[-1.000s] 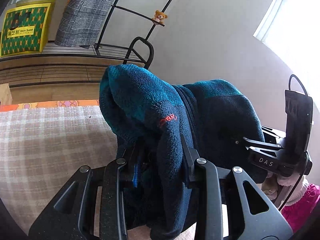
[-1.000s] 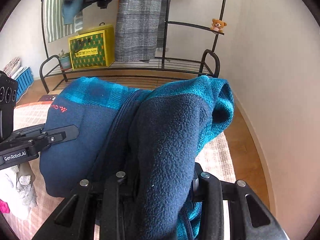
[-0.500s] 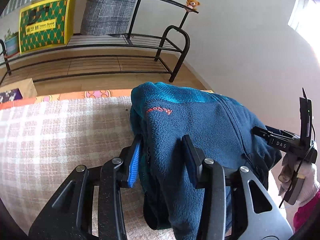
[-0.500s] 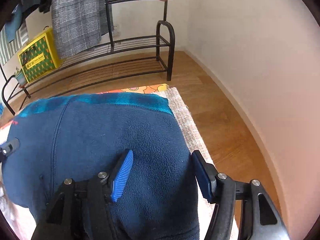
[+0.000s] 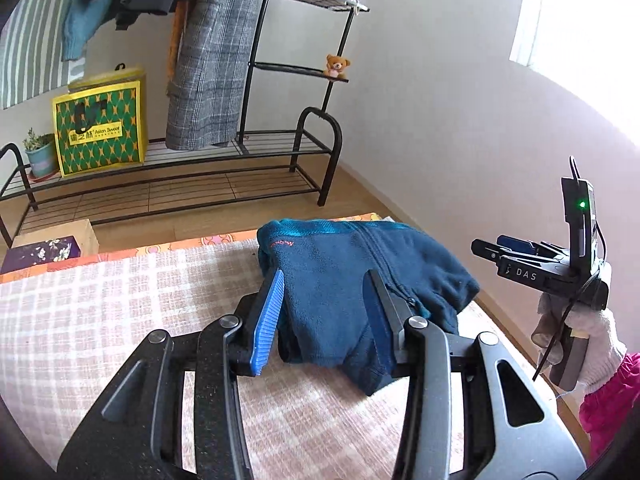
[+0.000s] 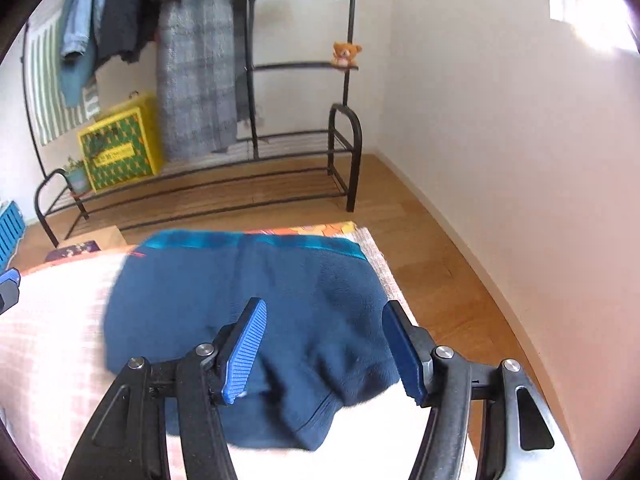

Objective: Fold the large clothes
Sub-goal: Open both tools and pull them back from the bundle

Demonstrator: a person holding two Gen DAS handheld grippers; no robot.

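Blurred fleece jacket (image 6: pixel 248 300) near edge

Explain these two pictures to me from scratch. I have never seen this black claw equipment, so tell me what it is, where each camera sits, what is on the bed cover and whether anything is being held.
There is no robot here. A person holds a two-fingered clamp in each hand, and each clamp carries a wide-angle camera that looks forward along its fingers.

One picture comes from the left gripper. At its right edge you also see the right gripper, held in a gloved hand. The other picture comes from the right gripper's own camera.

A dark blue fleece jacket lies folded into a bundle on the checked cover. Both grippers stand open with the jacket lying beyond their blue pads, so nothing is held. Behind stands a black clothes rack with hanging garments.
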